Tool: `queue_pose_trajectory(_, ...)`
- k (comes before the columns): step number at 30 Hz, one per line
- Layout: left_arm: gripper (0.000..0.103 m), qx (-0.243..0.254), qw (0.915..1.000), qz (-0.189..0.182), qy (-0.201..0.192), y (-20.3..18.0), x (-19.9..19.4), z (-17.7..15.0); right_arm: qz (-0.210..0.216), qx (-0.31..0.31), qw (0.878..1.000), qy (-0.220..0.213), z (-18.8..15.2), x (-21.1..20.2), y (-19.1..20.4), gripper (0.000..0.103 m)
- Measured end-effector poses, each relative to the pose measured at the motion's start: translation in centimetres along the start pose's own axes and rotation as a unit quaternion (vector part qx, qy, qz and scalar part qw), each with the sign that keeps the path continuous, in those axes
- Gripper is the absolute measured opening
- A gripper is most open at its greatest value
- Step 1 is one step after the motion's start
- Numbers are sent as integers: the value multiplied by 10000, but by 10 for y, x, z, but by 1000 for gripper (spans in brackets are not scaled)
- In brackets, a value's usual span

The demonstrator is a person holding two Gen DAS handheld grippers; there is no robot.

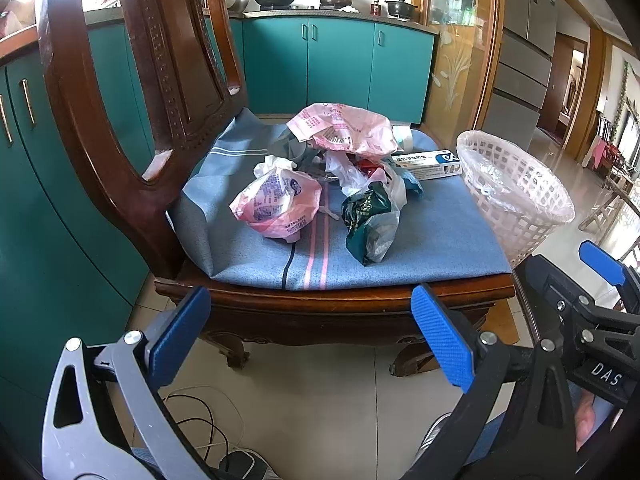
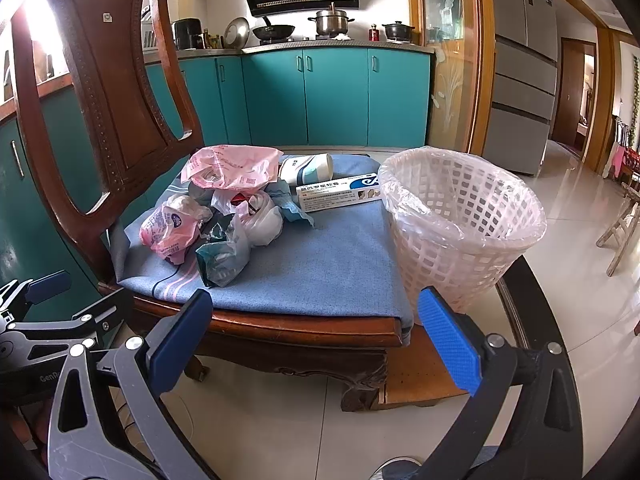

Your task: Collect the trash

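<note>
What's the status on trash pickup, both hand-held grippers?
Left hand-held gripper open, empty; right hand-held gripper likewise. Trash pile untouched on chair cushion. Lined basket beside it. Nothing blocking.

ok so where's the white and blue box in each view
Left wrist view: the white and blue box lies right of centre, behind the trash pile, its end toward the basket.
Right wrist view: the box lies at centre, just left of the basket.
Shared landmark: the white lined basket.
</note>
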State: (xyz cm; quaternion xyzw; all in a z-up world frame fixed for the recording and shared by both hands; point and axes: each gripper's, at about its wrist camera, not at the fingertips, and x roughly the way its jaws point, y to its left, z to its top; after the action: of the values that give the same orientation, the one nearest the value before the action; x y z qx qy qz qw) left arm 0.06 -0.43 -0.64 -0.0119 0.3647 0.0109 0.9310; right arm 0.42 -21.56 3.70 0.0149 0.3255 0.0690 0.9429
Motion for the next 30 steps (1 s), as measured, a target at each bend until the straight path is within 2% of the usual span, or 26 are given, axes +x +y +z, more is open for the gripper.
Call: queue_pose_trajectory(30,100,-29,9999,-32,97,-4,4,-3,-4,3,10000,18,-1,1,0,100)
